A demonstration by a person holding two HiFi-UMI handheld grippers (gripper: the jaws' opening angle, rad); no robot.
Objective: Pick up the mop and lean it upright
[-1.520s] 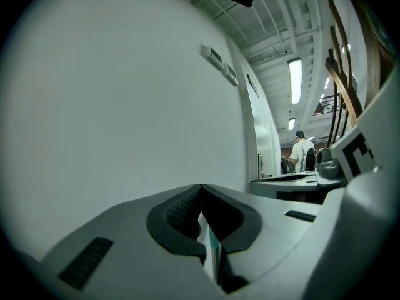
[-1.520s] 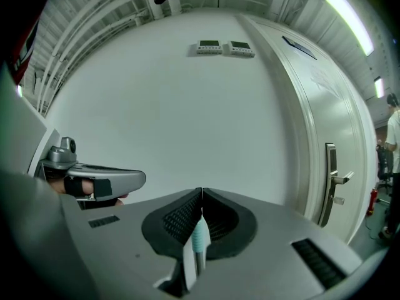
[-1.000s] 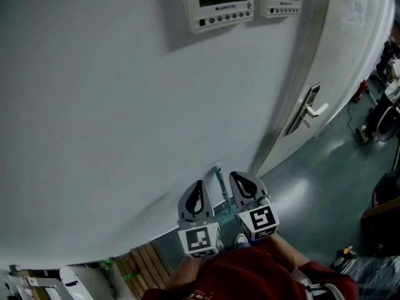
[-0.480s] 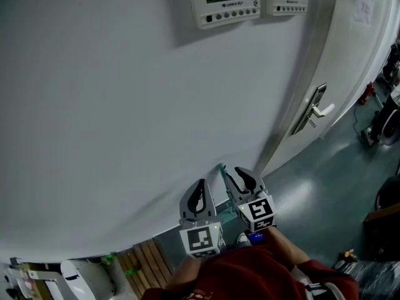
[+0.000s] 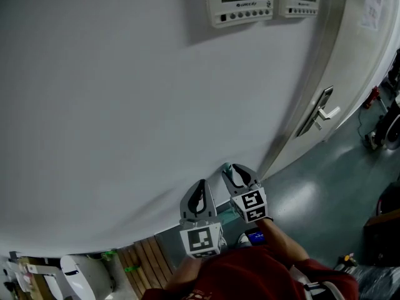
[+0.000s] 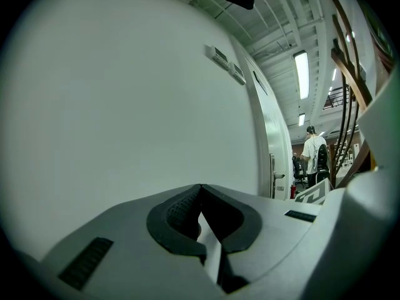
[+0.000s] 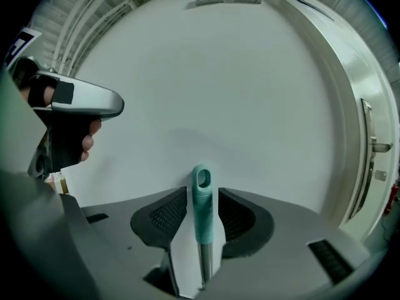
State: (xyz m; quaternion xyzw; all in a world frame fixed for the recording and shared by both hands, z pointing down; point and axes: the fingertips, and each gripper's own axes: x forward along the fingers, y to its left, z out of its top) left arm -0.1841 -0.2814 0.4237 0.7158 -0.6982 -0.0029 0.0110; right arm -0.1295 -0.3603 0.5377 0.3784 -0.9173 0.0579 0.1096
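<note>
Right gripper (image 7: 201, 212), jaws just opened wide, straddles the upright teal-capped metal mop handle (image 7: 200, 195) without touching it, white wall (image 7: 187, 74) at twelve o'clock. Left gripper (image 6: 200, 199), at its nine o'clock, is closed and empty.

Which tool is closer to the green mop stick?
Right. The right tool has the teal mop handle between its jaws, which have just been opening and stand clear of it. The left tool is shut and empty, off to the handle's left.

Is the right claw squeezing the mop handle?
No: the right gripper has just been opening its jaws, with gaps either side of the mop handle between them.
</note>
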